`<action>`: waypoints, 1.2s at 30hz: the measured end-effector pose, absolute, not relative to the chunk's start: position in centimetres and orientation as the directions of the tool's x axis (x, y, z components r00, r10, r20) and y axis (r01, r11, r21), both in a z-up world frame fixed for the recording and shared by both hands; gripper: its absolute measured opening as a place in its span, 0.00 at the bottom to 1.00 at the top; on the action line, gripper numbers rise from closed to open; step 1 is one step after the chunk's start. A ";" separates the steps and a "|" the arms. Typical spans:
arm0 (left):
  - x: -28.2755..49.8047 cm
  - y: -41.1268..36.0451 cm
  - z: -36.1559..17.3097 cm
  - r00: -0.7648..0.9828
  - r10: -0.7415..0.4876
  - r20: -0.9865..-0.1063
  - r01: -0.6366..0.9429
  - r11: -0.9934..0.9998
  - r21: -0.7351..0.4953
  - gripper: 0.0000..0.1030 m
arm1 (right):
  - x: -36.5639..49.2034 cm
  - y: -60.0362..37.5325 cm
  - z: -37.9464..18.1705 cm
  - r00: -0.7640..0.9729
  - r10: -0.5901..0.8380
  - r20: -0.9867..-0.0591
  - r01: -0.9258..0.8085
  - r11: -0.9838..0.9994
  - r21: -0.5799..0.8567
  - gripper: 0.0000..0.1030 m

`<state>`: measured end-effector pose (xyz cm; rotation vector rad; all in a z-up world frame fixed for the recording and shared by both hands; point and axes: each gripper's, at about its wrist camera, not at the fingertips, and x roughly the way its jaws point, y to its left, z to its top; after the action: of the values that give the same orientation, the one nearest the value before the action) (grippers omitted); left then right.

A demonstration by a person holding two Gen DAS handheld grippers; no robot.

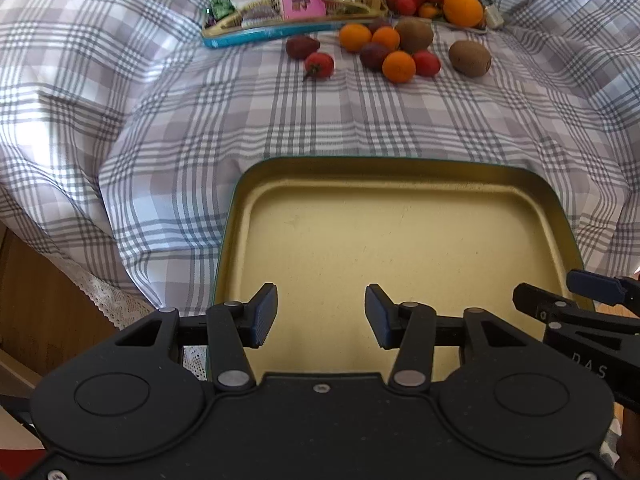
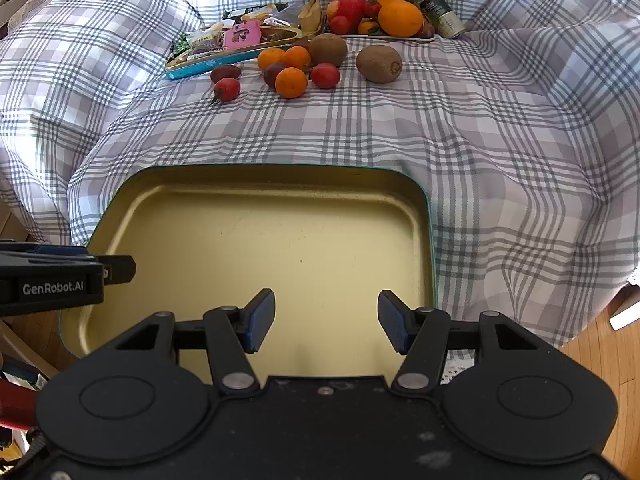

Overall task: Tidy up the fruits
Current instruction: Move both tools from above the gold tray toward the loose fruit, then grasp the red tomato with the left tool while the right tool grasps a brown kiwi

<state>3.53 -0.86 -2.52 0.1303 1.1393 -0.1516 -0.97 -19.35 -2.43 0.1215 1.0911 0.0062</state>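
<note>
A shallow gold tin tray [image 1: 400, 184] [image 2: 280, 184] with a teal rim lies near me on the checked cloth, with nothing in it. My left gripper [image 1: 321, 316] hangs open over its near part, nothing between the pads. My right gripper [image 2: 326, 320] is also open over the tray, likewise holding nothing. Loose fruit lies far back on the cloth: small oranges [image 1: 398, 66] [image 2: 291, 82], two kiwis [image 1: 470, 58] [image 2: 379, 63], red fruits [image 1: 319, 65] [image 2: 227, 89] and dark plums [image 1: 302, 47]. In the left wrist view the right gripper's finger [image 1: 596, 286] shows at the right edge.
At the back stands a teal tin [image 1: 256, 34] [image 2: 208, 65] full of wrapped snacks, and a plate [image 2: 416, 39] piled with a large orange [image 1: 463, 9] [image 2: 400, 18] and red fruits. A can [image 2: 444, 16] lies beside it. Wooden floor [image 2: 608, 360] shows past the cloth's edge.
</note>
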 end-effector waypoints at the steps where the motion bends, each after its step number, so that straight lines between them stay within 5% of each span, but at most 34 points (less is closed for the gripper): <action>1: 3.7 -0.8 -2.6 0.399 -0.052 -0.915 0.187 0.982 0.026 0.54 | -0.7 -19.4 -2.5 0.453 0.072 -0.888 0.053 0.993 0.108 0.59; 12: 6.8 -0.3 -2.4 0.335 -0.063 -0.940 0.209 0.978 0.009 0.54 | 2.3 -19.8 -2.8 0.334 0.133 -0.933 0.068 0.984 0.165 0.59; 36: 17.6 -0.5 -2.2 0.479 -0.091 -0.873 0.158 0.987 -0.016 0.54 | 12.9 -22.4 -2.6 0.384 0.053 -0.922 0.156 0.980 0.121 0.59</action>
<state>17.57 -0.46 -2.23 0.0698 1.0605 -0.1519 12.86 -22.36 -2.65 0.2001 1.1769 -0.0662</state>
